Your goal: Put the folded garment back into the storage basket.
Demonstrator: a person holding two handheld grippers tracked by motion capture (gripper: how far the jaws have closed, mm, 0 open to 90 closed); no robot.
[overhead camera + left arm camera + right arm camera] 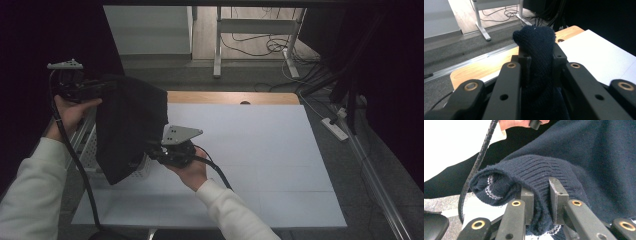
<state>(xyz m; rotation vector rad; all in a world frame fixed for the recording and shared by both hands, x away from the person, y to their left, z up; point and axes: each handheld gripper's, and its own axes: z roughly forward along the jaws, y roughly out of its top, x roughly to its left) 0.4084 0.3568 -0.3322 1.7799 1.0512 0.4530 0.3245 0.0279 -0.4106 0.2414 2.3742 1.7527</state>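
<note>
A dark navy knitted sweater (130,125) hangs in the air over the table's left edge, stretched between my two grippers. My left gripper (102,87) is raised at the upper left, shut on a bunched fold of the knit (536,40) that pokes up between its pads (540,60). Lower down and nearer the table's middle, my right gripper (152,150) is shut on the sweater's ribbed edge (531,172), which has pale stripes inside; the jaws (541,195) pinch the fabric. The far hand and its black cable (477,165) show beyond the cloth.
The table has a white top (260,155) with a wooden strip (230,97) along the far edge. A grey metal frame (86,145) stands at the table's left side. Desk legs (217,45) and cables lie on the floor behind, with a power strip (335,128) at the right.
</note>
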